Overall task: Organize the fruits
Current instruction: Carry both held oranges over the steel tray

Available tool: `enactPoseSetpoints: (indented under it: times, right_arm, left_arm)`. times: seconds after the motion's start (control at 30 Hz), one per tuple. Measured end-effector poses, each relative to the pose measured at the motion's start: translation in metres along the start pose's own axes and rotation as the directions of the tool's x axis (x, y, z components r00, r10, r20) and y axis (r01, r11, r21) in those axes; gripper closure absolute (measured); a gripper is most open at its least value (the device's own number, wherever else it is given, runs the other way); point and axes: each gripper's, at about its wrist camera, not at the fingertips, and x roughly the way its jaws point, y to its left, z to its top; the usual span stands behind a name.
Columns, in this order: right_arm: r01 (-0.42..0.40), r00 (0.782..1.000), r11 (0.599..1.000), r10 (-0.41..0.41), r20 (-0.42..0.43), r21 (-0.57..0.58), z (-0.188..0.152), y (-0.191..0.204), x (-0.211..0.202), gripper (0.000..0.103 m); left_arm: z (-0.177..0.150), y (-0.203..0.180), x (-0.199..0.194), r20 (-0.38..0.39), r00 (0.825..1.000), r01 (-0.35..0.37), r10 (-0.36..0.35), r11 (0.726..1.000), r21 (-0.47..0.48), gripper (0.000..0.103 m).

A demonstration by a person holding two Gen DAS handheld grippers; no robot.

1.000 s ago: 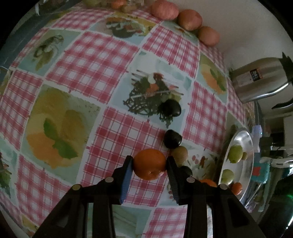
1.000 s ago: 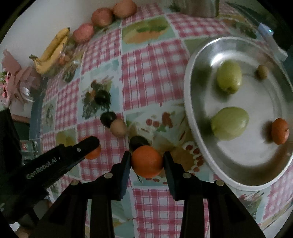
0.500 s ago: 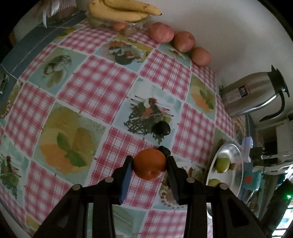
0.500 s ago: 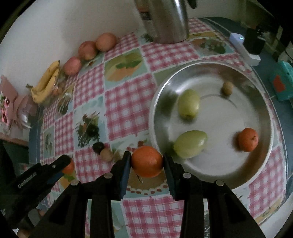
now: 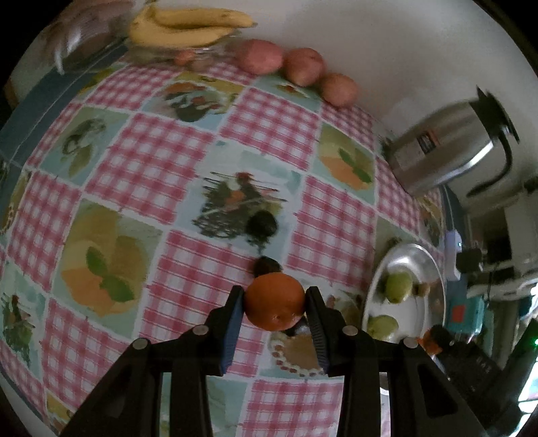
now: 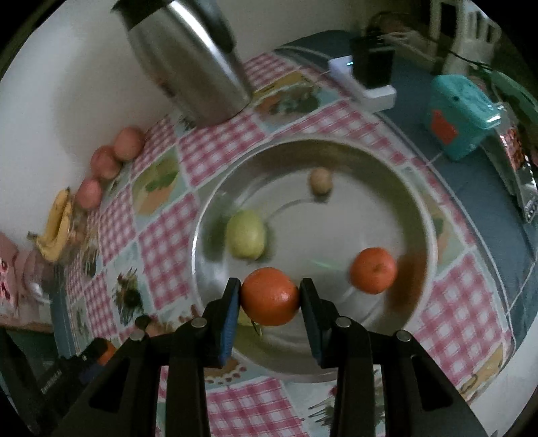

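Each tool is clamped on a fruit: the left tool [image 5: 274, 307] grips a round orange tangerine [image 5: 274, 301] between its blue-padded jaws, and the right tool [image 6: 270, 297] grips a second round orange tangerine [image 6: 270, 296] the same way. The change lies in where they hang. A second ago both tools sat low over the pink-checked worktop [image 5: 141, 174] among the small dark plums [image 5: 265, 265] near the round silver metal tray [image 6: 417, 208]; now the left tool has lifted clear, so more of the far edge shows, with the yellow bananas [image 5: 188, 28] and three reddish apples [image 5: 301, 65] lined along the wall. The right tool has swung sideways and now hangs over the tray's near rim, its tangerine above the metal instead of the cloth. Inside the tray lie a pale green pear [image 6: 245, 238], a small brown kiwi-like fruit [image 6: 320, 181] and another orange tangerine [image 6: 373, 270], while the steel kettle [image 6: 188, 64] stands by the wall beyond it. By my reading the right tangerine is close to being set down with its match, needing only a lowering and a release, whereas the left one has yet to cross the worktop to the tray [image 5: 433, 269].
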Motion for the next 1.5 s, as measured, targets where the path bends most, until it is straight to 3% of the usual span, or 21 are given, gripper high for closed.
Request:
enactPoseSetpoints:
  times: [0.23, 0.4, 0.7, 1.13, 1.5]
  right_arm:
    - [0.025, 0.998, 0.998, -0.029, 0.064, 0.057, 0.013, -0.026, -0.02, 0.066]
    - [0.036, 0.995, 0.997, -0.042, 0.087, 0.064, 0.017, -0.036, -0.028, 0.066]
    - [0.047, 0.996, 0.998, -0.05, 0.068, 0.047, 0.015, -0.037, -0.024, 0.066]
    - [0.074, 0.996, 0.997, -0.072, -0.058, 0.025, 0.005, -0.037, 0.015, 0.065]
    - [0.096, 0.989, 0.995, -0.095, -0.117, 0.006, -0.001, -0.033, 0.029, 0.065]
  left_arm:
    - [-0.015, -0.049, 0.008, -0.017, 1.0, 0.01, -0.007, 0.991, 0.13, 0.063]
    - [-0.03, -0.086, 0.019, -0.029, 0.999, 0.044, -0.038, 0.968, 0.247, 0.063]
    - [-0.051, -0.122, 0.049, -0.085, 0.996, 0.07, -0.041, 0.925, 0.372, 0.063]
    - [-0.064, -0.138, 0.066, -0.116, 0.993, 0.071, -0.023, 0.898, 0.435, 0.063]
    - [-0.073, -0.147, 0.075, -0.155, 0.988, 0.082, -0.011, 0.885, 0.459, 0.061]
